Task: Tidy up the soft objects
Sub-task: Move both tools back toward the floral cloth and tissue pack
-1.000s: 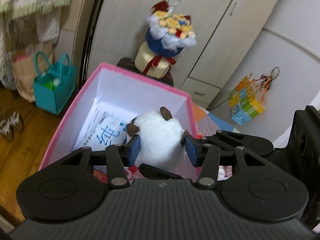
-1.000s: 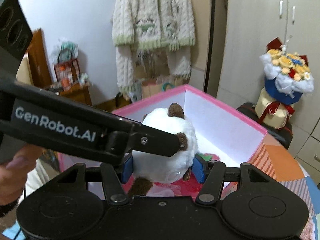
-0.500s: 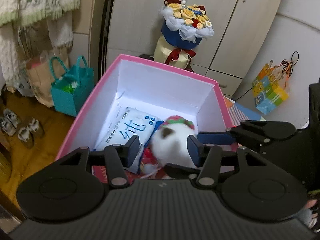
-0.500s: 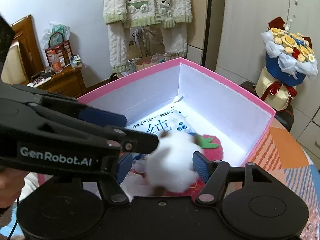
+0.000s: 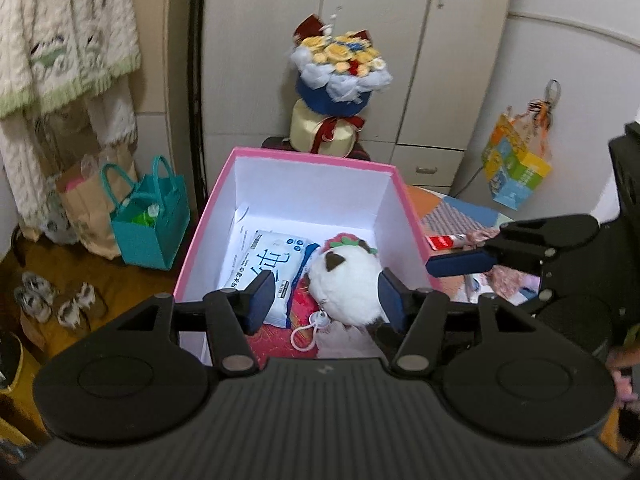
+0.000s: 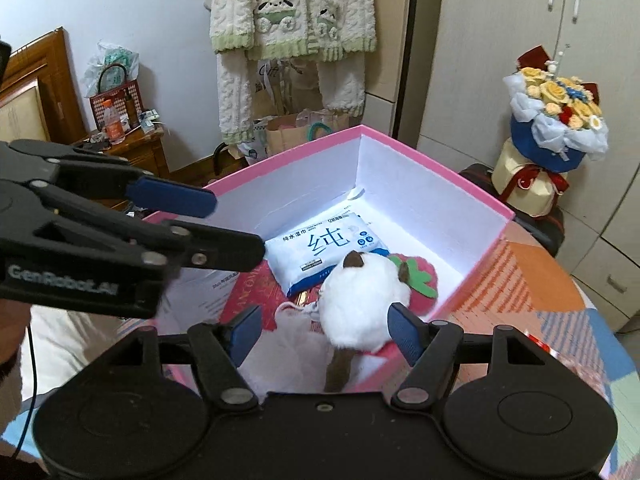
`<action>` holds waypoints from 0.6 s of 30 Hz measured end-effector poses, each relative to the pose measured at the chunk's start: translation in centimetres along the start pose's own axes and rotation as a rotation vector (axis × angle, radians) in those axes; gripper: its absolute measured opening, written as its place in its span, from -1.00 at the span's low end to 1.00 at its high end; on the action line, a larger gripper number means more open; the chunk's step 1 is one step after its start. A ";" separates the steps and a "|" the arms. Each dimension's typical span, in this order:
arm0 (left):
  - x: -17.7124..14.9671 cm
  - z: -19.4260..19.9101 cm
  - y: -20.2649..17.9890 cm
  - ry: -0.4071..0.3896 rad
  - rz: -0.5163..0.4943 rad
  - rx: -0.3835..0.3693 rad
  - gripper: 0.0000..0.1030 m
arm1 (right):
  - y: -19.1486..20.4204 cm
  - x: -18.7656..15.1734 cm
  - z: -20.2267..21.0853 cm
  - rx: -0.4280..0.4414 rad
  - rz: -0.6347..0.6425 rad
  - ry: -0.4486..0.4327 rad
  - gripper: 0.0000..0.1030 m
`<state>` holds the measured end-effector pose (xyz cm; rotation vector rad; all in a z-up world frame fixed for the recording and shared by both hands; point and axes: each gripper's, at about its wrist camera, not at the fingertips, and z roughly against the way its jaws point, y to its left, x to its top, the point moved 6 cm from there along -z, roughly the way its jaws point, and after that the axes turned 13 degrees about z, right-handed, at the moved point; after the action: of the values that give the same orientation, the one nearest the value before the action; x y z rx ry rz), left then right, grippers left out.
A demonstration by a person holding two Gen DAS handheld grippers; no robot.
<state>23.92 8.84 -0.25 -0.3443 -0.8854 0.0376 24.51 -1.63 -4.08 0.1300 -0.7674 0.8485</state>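
Both jaws stand wide apart now, on the left gripper [image 5: 324,296] and on the right gripper [image 6: 326,330], and neither one holds anything. A second ago the two grippers were pinching the white plush toy [image 5: 346,282] up in the air above the pink box [image 5: 200,240]. Half a second ago it was falling, all blurry. Now it lies still inside the pink box, down near the front wall, with its brown tail pointing at that wall. So the toy has been dropped in, and I think this soft thing is done. Inside the pink box I count one white plush toy, one blue and white pack of wipes [image 6: 326,254] toward the back, one pink strawberry plush [image 6: 420,278] beside the toy near the right wall, one red book or card [image 6: 256,288] flat on the bottom, and one pale fluffy thing [image 6: 296,344] at the front wall. Outside the pink box, past its right wall, some pinkish fluffy stuff [image 5: 506,276] sits on the table; it may be next, but I cannot tell what it is.
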 end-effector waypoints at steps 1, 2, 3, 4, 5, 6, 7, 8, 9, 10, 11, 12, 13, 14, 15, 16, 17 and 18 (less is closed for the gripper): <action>-0.1 0.8 -0.3 -0.007 -0.010 -0.005 0.11 | 0.1 0.0 0.5 0.000 0.002 -0.003 0.43; -0.1 1.4 -0.6 -0.016 -0.026 -0.013 0.15 | 0.4 -0.1 1.1 0.002 0.009 -0.010 0.43; -0.3 2.1 -1.0 -0.023 -0.042 -0.020 0.17 | 0.7 -0.1 1.8 0.006 0.019 -0.019 0.44; -0.4 2.7 -1.3 -0.030 -0.055 -0.022 0.17 | 0.9 -0.1 2.3 0.006 0.026 -0.025 0.44; -0.5 3.4 -1.7 -0.038 -0.070 -0.026 0.17 | 1.1 -0.2 2.9 0.004 0.028 -0.031 0.45; -0.7 3.9 -2.0 -0.044 -0.084 -0.030 0.17 | 1.3 -0.3 3.5 0.002 0.029 -0.037 0.45; -0.9 4.4 -2.3 -0.049 -0.098 -0.032 0.17 | 1.5 -0.4 4.0 0.002 0.032 -0.041 0.45; -1.1 4.9 -2.6 -0.051 -0.109 -0.036 0.17 | 1.6 -0.6 4.6 0.001 0.034 -0.046 0.46; -1.2 5.3 -2.9 -0.052 -0.116 -0.040 0.17 | 1.7 -0.9 5.2 0.001 0.034 -0.051 0.46; -1.5 5.8 -3.1 -0.054 -0.126 -0.046 0.18 | 1.8 -1.2 5.9 0.002 0.031 -0.058 0.47; -1.7 6.2 -3.4 -0.056 -0.134 -0.051 0.19 | 1.8 -1.5 6.6 0.005 0.025 -0.065 0.48; -1.9 6.7 -3.6 -0.059 -0.141 -0.056 0.20 | 1.7 -2.0 7.3 0.009 0.018 -0.074 0.50; -2.3 7.1 -3.9 -0.062 -0.151 -0.062 0.20 | 1.7 -2.5 8.1 0.013 0.006 -0.083 0.50; -2.6 7.5 -4.2 -0.064 -0.165 -0.071 0.20 | 1.6 -3.1 8.9 0.016 -0.005 -0.094 0.51; -2.9 7.9 -4.5 -0.065 -0.183 -0.085 0.20 | 1.5 -3.8 9.7 0.019 -0.011 -0.107 0.51; -3.3 8.3 -4.9 -0.062 -0.199 -0.097 0.20 | 1.4 -4.5 10.5 0.022 -0.016 -0.127 0.52; -3.7 8.7 -5.3 -0.060 -0.212 -0.106 0.20 | 1.2 -5.2 11.3 0.022 -0.032 -0.141 0.53; -4.0 9.1 -5.7 -0.060 -0.226 -0.115 0.20 | 1.0 -5.9 12.0 0.021 -0.052 -0.148 0.54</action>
<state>13.84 5.34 3.78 -0.3495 -0.9835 -0.2132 14.61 -9.39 0.59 0.2321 -0.8906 0.8041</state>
